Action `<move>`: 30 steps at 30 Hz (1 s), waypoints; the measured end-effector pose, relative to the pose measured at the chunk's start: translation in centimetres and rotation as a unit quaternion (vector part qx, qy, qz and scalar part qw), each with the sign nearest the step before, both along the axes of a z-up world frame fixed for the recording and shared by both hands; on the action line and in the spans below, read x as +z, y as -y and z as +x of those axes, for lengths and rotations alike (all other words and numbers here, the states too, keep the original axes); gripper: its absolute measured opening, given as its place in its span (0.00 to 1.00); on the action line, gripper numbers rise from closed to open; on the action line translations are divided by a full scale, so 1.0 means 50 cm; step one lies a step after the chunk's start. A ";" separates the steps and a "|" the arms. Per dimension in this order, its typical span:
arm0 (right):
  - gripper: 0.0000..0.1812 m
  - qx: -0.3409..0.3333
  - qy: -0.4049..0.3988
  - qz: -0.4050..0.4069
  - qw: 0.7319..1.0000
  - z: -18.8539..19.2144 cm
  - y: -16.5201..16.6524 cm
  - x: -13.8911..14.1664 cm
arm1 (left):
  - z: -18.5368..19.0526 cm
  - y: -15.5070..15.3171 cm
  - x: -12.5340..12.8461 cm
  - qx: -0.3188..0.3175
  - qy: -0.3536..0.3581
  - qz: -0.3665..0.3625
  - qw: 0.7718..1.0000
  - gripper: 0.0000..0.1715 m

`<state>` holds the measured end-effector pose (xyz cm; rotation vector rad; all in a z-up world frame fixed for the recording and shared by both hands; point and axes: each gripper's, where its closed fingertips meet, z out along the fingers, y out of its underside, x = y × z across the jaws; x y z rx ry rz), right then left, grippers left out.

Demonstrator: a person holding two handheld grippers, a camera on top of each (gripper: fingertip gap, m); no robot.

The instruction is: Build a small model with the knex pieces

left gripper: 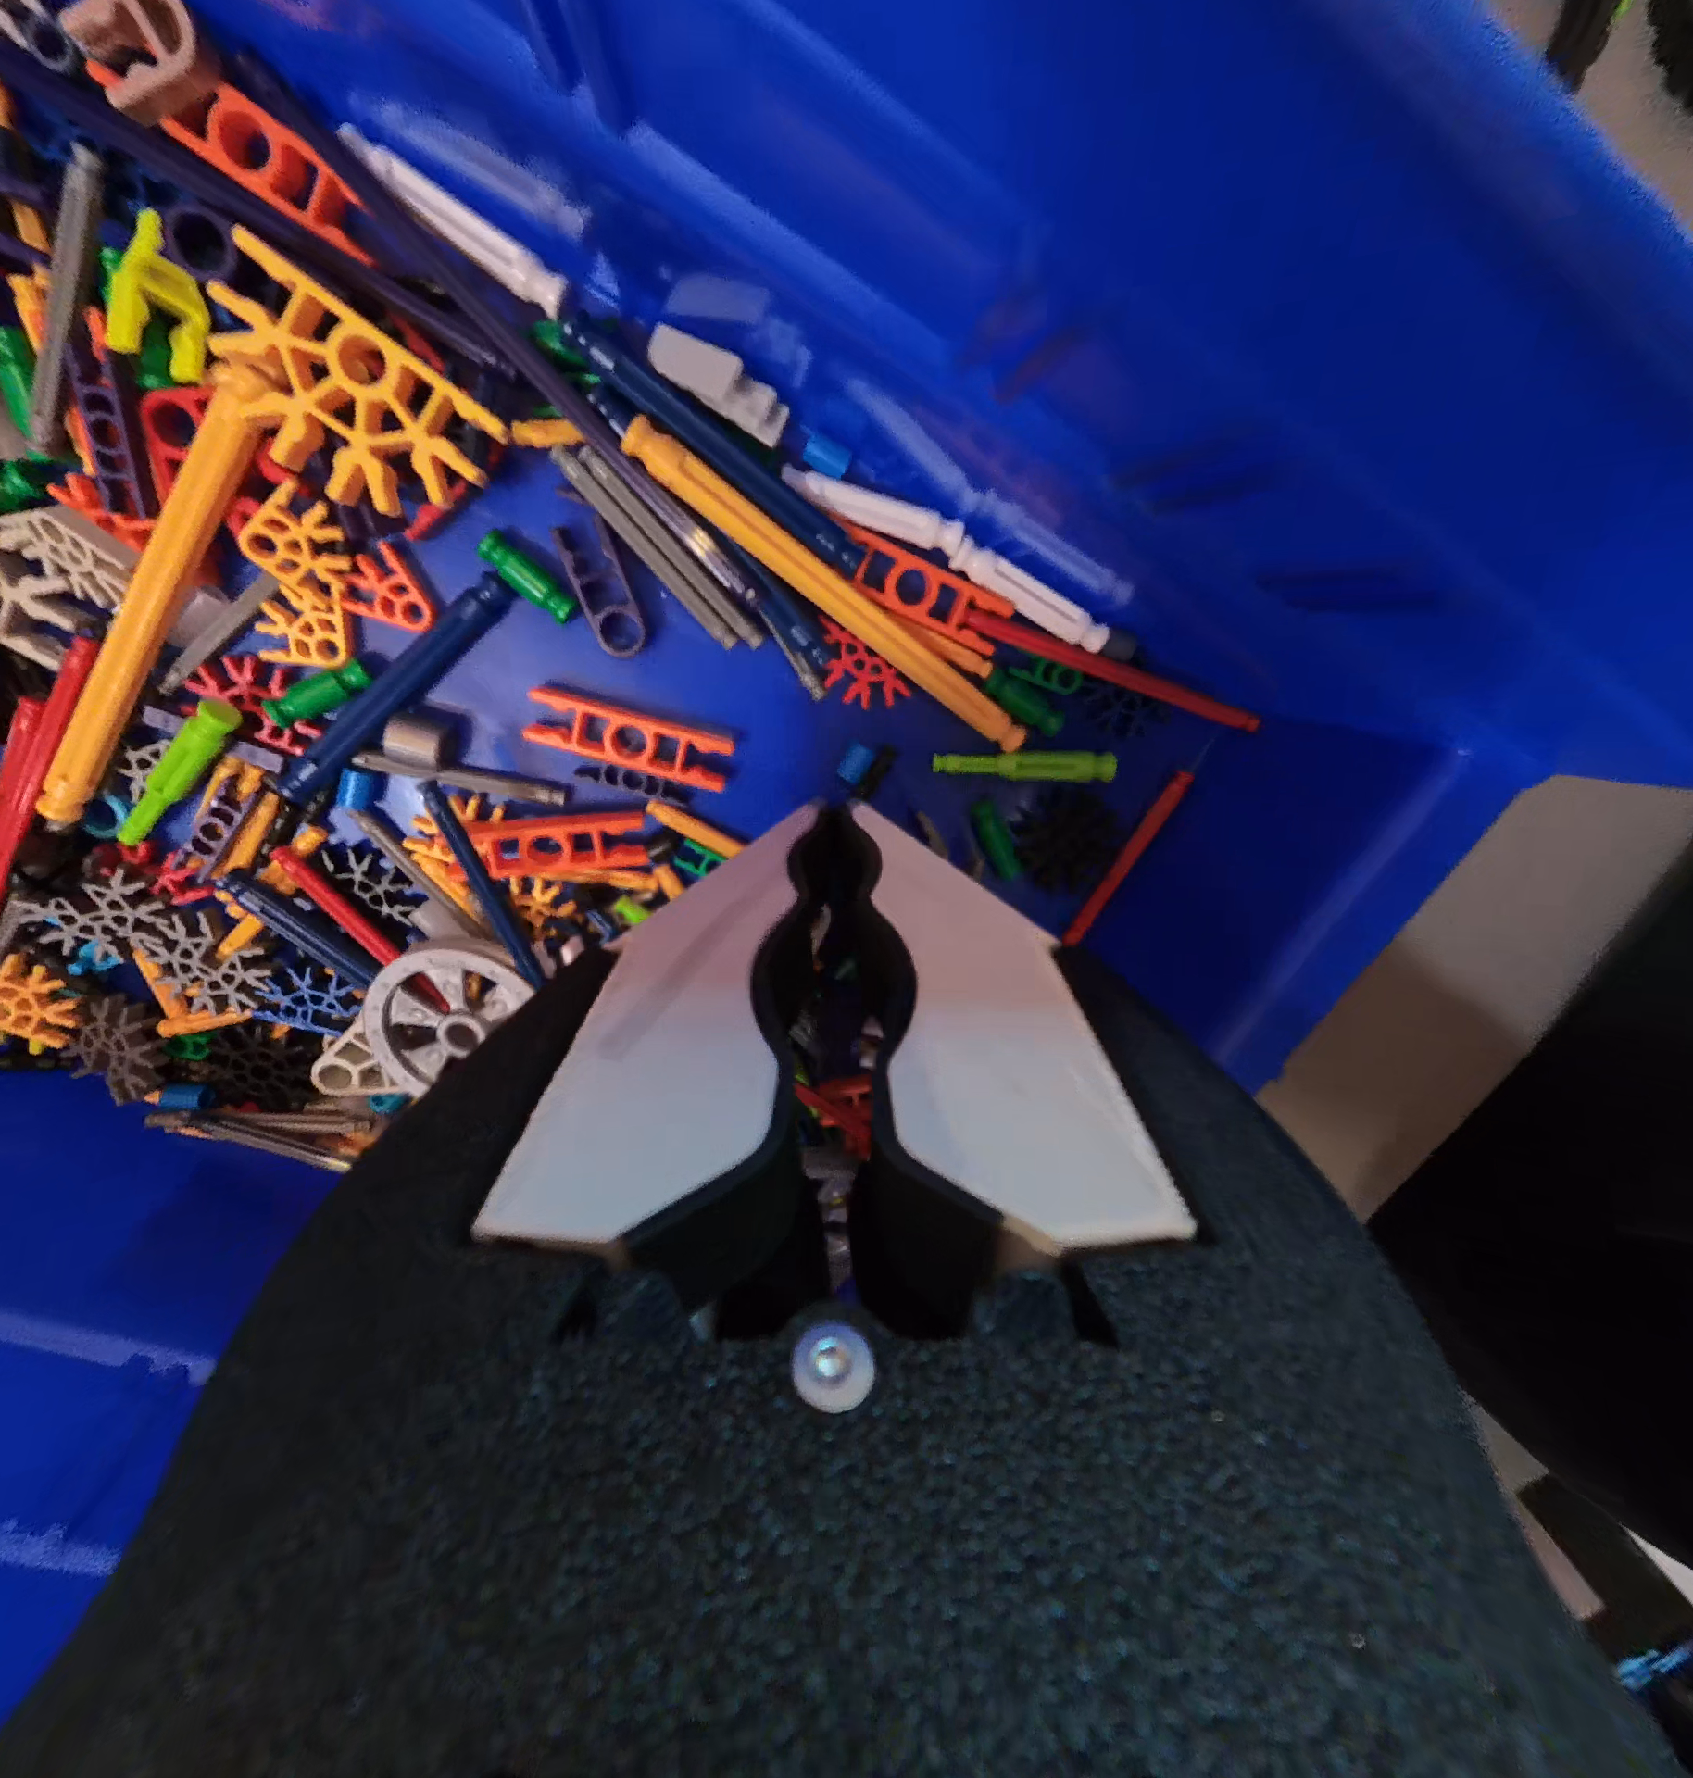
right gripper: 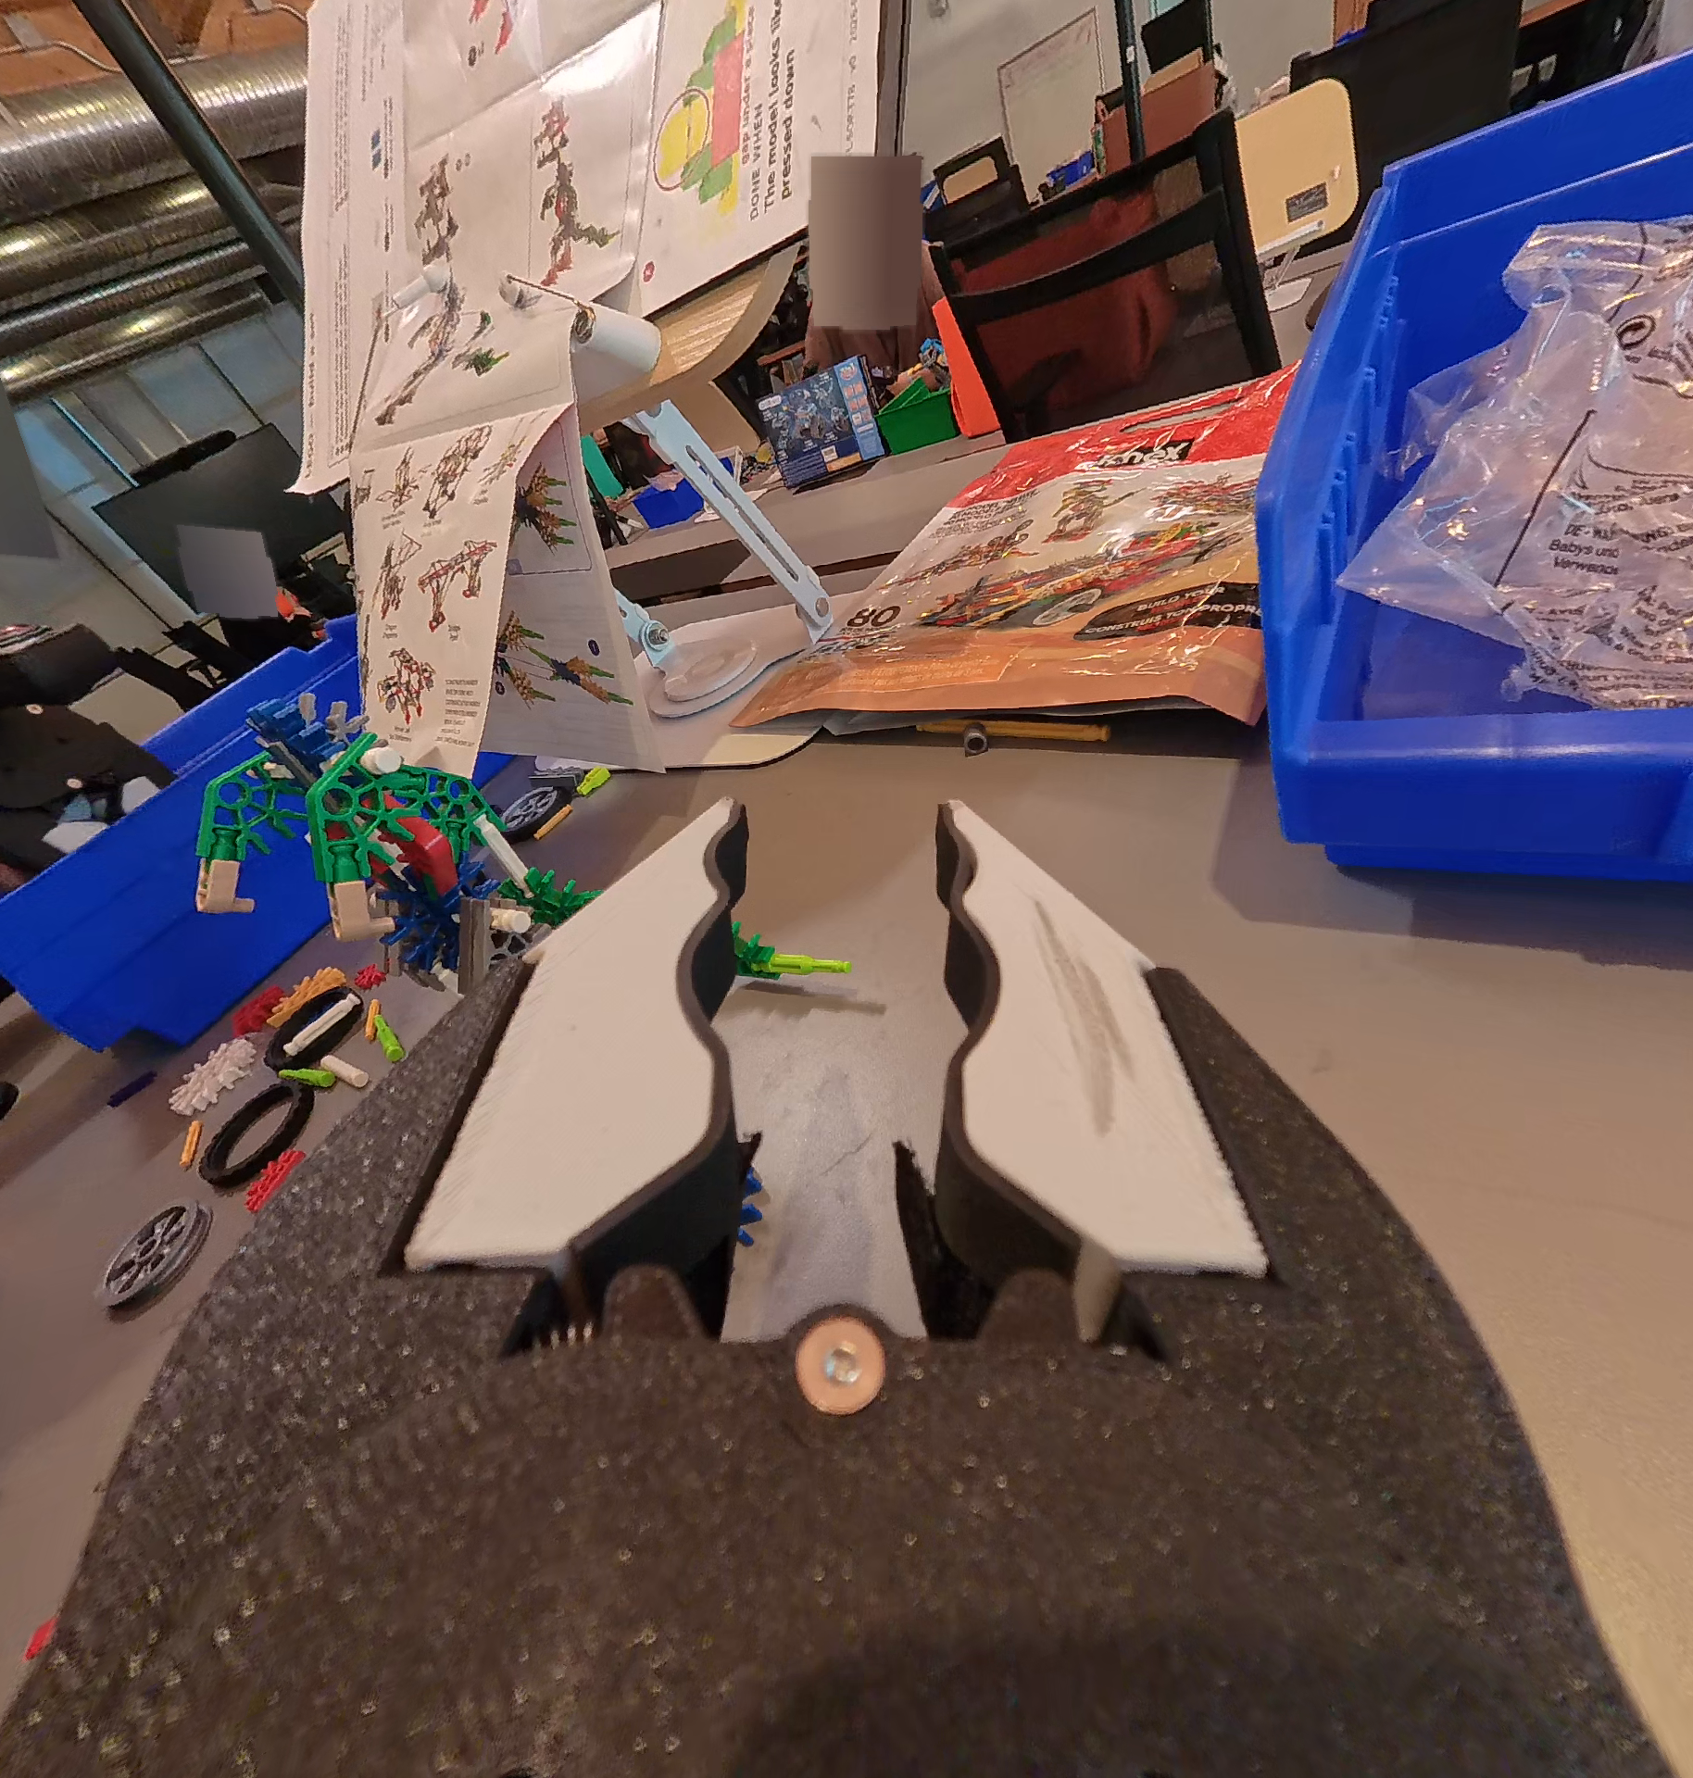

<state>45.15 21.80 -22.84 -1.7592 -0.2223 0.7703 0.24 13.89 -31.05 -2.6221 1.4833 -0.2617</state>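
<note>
My left gripper (left gripper: 835, 810) is shut, its tips meeting just above the floor of a blue bin (left gripper: 1160, 317), and I see nothing held between them. The bin holds several loose construction-toy rods and connectors. An orange ladder-shaped connector (left gripper: 631, 739) and a small blue clip (left gripper: 854, 762) lie nearest the tips. My right gripper (right gripper: 841, 825) is open and empty, low over the grey table (right gripper: 1401, 1058). A partly built green, blue and red toy model (right gripper: 381, 866) stands to its left. A green connector with a lime rod (right gripper: 787, 960) lies just beyond its left finger.
Loose black tyres, a dark wheel (right gripper: 155, 1253) and small pieces lie on the table at the left. A second blue bin (right gripper: 1497, 799) with clear plastic bags stands at the right. An instruction sheet (right gripper: 477, 404) hangs on a white stand, with a toy package (right gripper: 1016, 616) behind. Left tips to right tips: about 45 cm.
</note>
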 end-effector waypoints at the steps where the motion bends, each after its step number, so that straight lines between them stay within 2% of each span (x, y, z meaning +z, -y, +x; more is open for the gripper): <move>1: 0.22 0.000 0.001 -0.001 1.000 0.000 0.000 -0.001 | -0.003 0.002 0.004 0.003 0.002 -0.001 1.000 0.00; 7: 0.22 0.003 0.005 -0.009 1.000 -0.003 -0.002 -0.006 | -0.029 -0.006 0.030 0.023 0.009 0.003 1.000 0.02; 12: 0.21 0.004 0.008 -0.014 1.000 -0.004 -0.004 -0.009 | -0.057 -0.050 0.053 0.057 0.010 0.044 0.997 0.06; 17: 0.21 0.005 0.010 -0.018 1.000 -0.005 -0.005 -0.012 | -0.077 -0.097 0.038 0.083 -0.018 0.080 0.993 0.10; 20: 0.21 0.006 0.011 -0.021 1.000 -0.006 -0.005 -0.013 | -0.070 -0.095 0.014 0.059 -0.043 0.076 0.994 0.08; 23: 0.21 0.006 0.012 -0.023 1.000 -0.006 -0.006 -0.015 | -0.068 -0.101 0.012 0.050 -0.054 0.086 0.994 0.02; 30: 0.21 0.007 0.013 -0.025 1.000 -0.007 -0.006 -0.016 | -0.062 -0.044 0.009 0.027 -0.044 0.046 0.998 0.01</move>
